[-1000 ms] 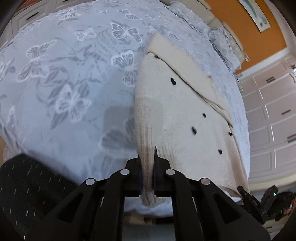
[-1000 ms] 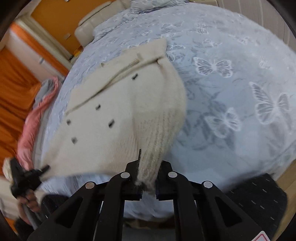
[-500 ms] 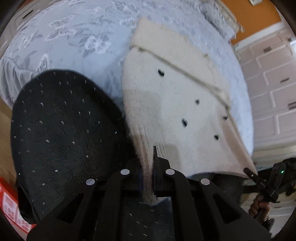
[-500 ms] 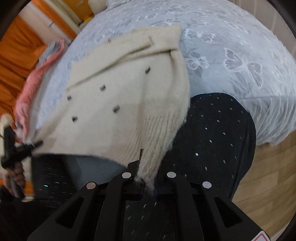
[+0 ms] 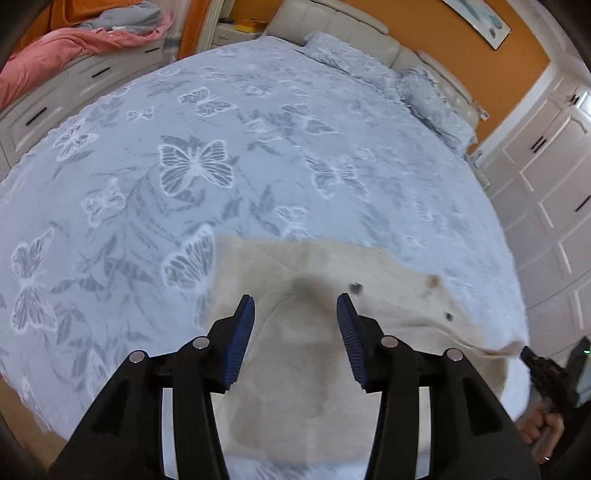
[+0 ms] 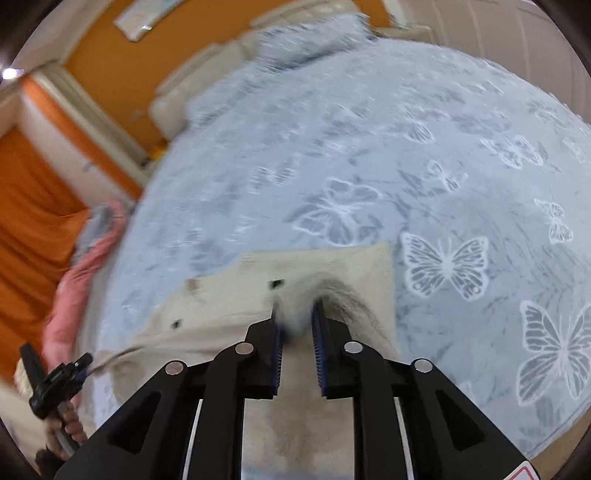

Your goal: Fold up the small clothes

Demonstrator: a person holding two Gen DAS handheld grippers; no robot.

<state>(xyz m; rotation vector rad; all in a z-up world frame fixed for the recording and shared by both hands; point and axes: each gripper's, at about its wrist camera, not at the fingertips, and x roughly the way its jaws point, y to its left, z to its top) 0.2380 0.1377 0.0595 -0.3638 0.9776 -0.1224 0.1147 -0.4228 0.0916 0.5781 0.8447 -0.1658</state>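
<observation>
A cream knit cardigan (image 5: 317, 354) with dark buttons lies spread on the blue-grey butterfly bedcover (image 5: 192, 173), near the bed's front edge. My left gripper (image 5: 295, 306) hovers just above it, its jaws opening, with nothing between the blue pads (image 5: 240, 332). In the right wrist view the same cardigan (image 6: 229, 306) lies below my right gripper (image 6: 297, 314). Its jaws are opening too, and the blurred ribbed sleeve end (image 6: 347, 299) sits loosely between the fingertips with a gap showing.
Pillows (image 5: 424, 92) and a pale headboard (image 5: 332, 22) close off the far end of the bed. A pink and grey blanket pile (image 5: 74, 40) lies on white drawers at the left. White wardrobe doors (image 5: 550, 184) stand at the right. A hand (image 6: 66, 424) grips the other tool.
Both grippers swung forward from over the dark lap to above the bed. The sleeve ends they pinched now lie on the cardigan. The left jaws have parted wide, the right ones slightly.
</observation>
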